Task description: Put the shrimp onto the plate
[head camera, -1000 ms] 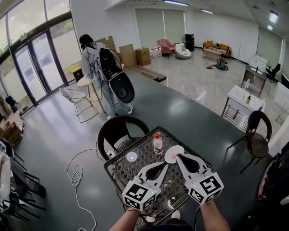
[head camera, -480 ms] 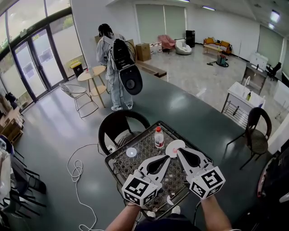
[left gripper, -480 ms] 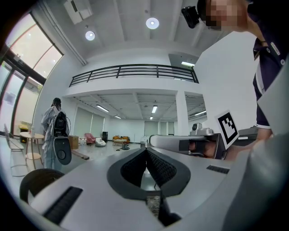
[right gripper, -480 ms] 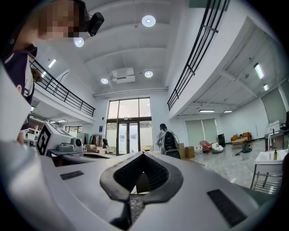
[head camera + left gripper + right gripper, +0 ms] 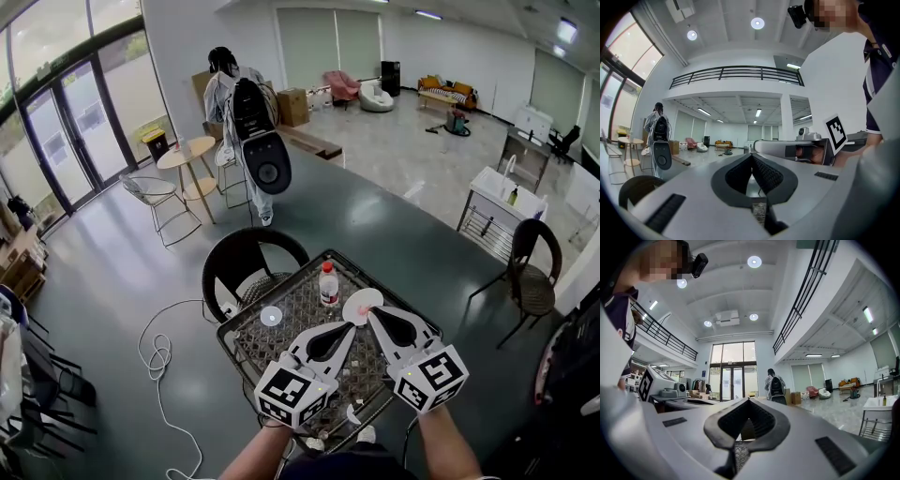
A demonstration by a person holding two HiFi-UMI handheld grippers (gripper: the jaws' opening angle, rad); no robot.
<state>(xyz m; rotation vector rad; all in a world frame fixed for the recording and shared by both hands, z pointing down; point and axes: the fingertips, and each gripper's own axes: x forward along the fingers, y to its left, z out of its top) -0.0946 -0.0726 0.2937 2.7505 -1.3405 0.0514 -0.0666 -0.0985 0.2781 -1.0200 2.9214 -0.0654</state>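
I see the black mesh table (image 5: 281,349) below me, with a dark round-backed chair (image 5: 246,270) past its 10 o'clock edge. Left gripper (image 5: 351,327) and right gripper (image 5: 369,317) sit side by side over the table, their tips converging toward 1 o'clock. In each gripper's own view the jaws are closed tip to tip with nothing between them. A clear bottle (image 5: 328,285) with a red cap stands upright at 12 o'clock. The white plate (image 5: 373,296) is at 1 o'clock. A small white disc (image 5: 271,317) lies at 10 o'clock. The shrimp (image 5: 362,309) is a tiny pink blob on the plate's near edge, just beside the right gripper's tips.
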